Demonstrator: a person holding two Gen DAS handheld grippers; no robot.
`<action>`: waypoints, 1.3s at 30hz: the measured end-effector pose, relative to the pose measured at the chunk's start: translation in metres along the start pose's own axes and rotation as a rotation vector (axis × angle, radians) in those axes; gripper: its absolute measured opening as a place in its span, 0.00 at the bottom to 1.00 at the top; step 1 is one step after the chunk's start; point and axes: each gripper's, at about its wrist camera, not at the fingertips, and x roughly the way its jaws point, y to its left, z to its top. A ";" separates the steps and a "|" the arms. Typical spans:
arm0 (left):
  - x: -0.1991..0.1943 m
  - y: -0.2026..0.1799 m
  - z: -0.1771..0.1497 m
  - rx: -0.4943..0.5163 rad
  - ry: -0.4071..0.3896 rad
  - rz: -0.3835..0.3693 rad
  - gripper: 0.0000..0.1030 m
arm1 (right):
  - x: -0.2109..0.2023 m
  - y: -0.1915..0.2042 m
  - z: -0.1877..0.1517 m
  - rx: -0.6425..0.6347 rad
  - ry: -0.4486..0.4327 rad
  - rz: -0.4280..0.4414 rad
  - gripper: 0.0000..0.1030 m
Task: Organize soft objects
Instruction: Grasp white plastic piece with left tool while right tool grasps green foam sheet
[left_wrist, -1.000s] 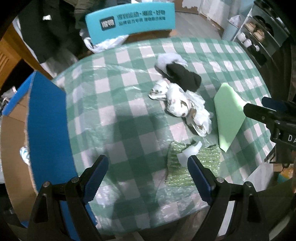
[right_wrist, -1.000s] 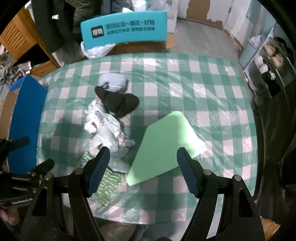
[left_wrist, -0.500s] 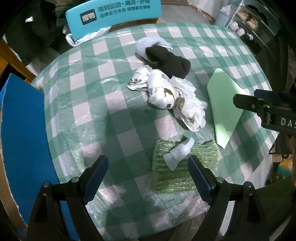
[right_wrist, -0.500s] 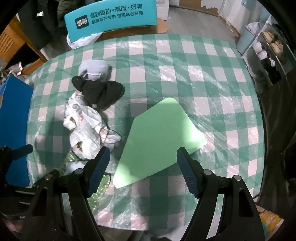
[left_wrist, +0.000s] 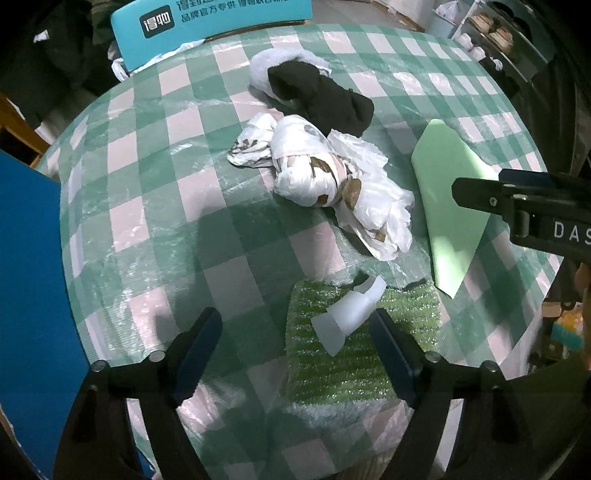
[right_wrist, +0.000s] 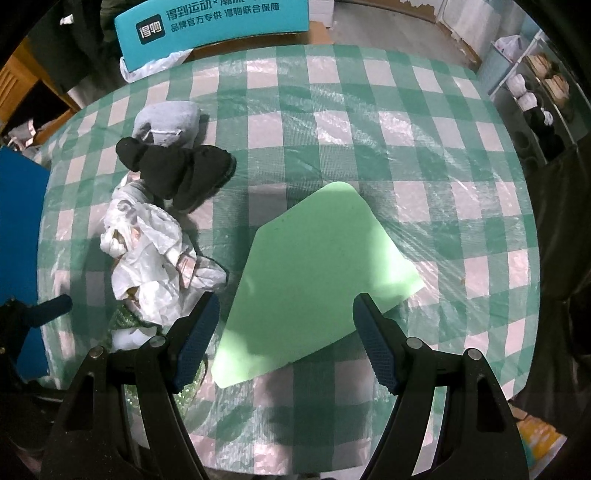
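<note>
- Over the checked table (left_wrist: 155, 206), from the left wrist view: the left gripper (left_wrist: 295, 345) hangs with jaws spread wide and nothing between them, poised above the white foam scrap (left_wrist: 349, 314) lying on the green bubble wrap (left_wrist: 354, 354). Looks like the approach step; the next move calls for a drop and a gentle pinch on that scrap.
- Beyond sit the crumpled white bag (left_wrist: 332, 177), black sock (left_wrist: 321, 98) and grey cloth (left_wrist: 266, 64), bunched together.
- Lettering "DAS" shows on the right tool's body.
- From the right wrist view: the right gripper (right_wrist: 286, 341) is wide open too, empty, over the near edge of the green foam sheet (right_wrist: 317, 273).
- A teal chair back (right_wrist: 214, 29) carries Chinese print, roughly "得物 … 品牌官方专供".
</note>
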 end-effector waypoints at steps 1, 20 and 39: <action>0.001 -0.001 0.000 0.002 0.000 -0.004 0.74 | 0.000 0.000 0.000 0.000 0.001 0.000 0.73; -0.004 -0.002 0.002 -0.007 0.005 -0.118 0.27 | 0.033 -0.014 -0.010 -0.055 0.052 -0.062 0.73; -0.012 -0.003 -0.001 0.030 -0.033 -0.084 0.53 | 0.032 -0.010 -0.038 -0.079 0.051 0.023 0.06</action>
